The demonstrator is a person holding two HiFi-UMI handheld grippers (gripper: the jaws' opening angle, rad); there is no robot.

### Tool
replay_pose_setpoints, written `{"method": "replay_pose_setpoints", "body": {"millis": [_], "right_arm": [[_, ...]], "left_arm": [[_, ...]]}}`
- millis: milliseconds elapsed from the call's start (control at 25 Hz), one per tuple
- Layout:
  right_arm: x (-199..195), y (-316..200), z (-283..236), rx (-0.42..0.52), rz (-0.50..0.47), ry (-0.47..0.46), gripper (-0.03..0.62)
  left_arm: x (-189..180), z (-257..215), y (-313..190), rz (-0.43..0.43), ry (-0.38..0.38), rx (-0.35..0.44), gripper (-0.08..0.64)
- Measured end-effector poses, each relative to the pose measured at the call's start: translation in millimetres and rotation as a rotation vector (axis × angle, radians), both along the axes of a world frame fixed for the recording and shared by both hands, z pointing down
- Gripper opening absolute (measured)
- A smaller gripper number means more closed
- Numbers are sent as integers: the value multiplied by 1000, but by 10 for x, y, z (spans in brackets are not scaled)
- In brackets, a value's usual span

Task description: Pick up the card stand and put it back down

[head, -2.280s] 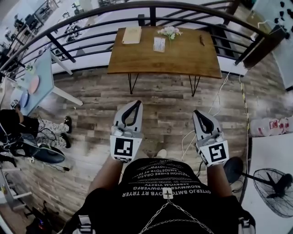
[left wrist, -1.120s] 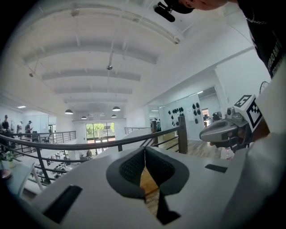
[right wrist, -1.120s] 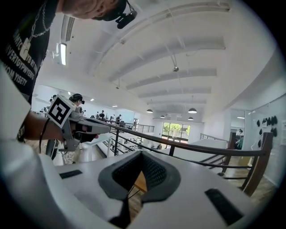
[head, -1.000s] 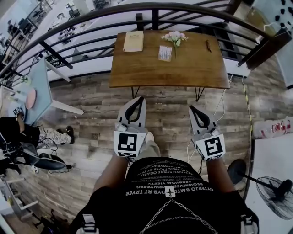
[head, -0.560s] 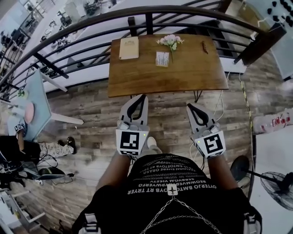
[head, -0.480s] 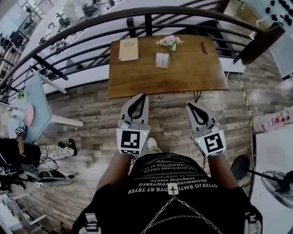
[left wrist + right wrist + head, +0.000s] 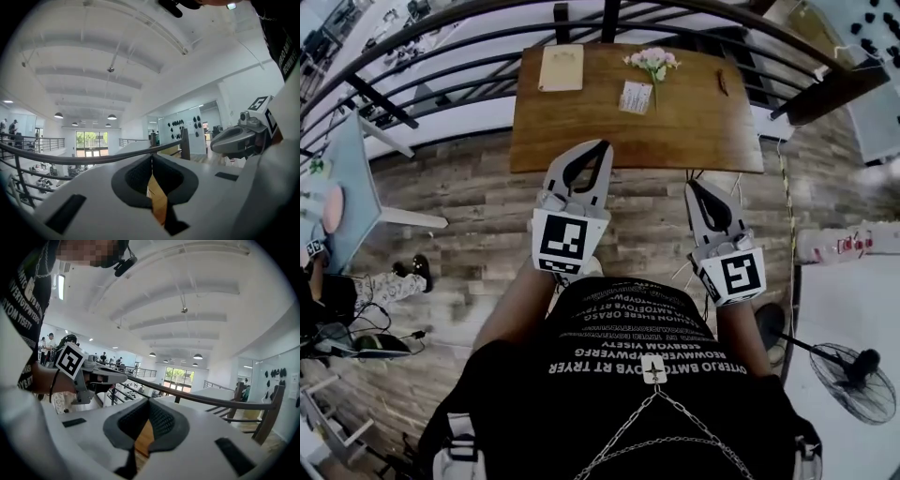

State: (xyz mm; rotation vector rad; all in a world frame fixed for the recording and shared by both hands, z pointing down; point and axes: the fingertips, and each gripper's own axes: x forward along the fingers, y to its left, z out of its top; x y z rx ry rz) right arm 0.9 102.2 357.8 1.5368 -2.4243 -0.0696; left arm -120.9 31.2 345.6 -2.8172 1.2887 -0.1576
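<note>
Ahead, the wooden table (image 7: pixel 581 131) stood with its far edge hard against the dark railing (image 7: pixel 609 23), so the only free approach to it was from its near edge, where bare plank floor (image 7: pixel 487 197) ran back to the person. To the left of the table a pale blue table (image 7: pixel 347 178) stood well apart, and to the right of it a floor fan (image 7: pixel 853 375) stood well apart too, leaving the floor open on both sides. The card stand (image 7: pixel 634 97) stood on the table near its far edge, about midway along, with wide bare wood between it and the near edge. Just beside it, toward the railing, lay a bunch of pink and white flowers (image 7: pixel 652 61); whether a vase held them could not be told. A tan notebook (image 7: pixel 562 67) lay at the table's far left corner. In the head view the left gripper (image 7: pixel 603 145) reached over the near edge of the table, left of the card stand and well apart from it, its jaws closed tip to tip with nothing between them. The right gripper (image 7: pixel 692 185) hung just short of the near edge toward the table's right end, its jaws likewise pressed together and empty.
</note>
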Motion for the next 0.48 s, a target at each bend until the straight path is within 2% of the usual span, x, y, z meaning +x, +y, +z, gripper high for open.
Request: {"method": "replay_pose_setpoints", "body": {"millis": [280, 480], "right_arm": [[21, -90, 53, -13, 9, 11, 3], [231, -234, 175, -43, 29, 7, 3]], "left_arm": [[58, 124, -140, 12, 16, -32, 28], [55, 280, -231, -12, 1, -61, 28]]}}
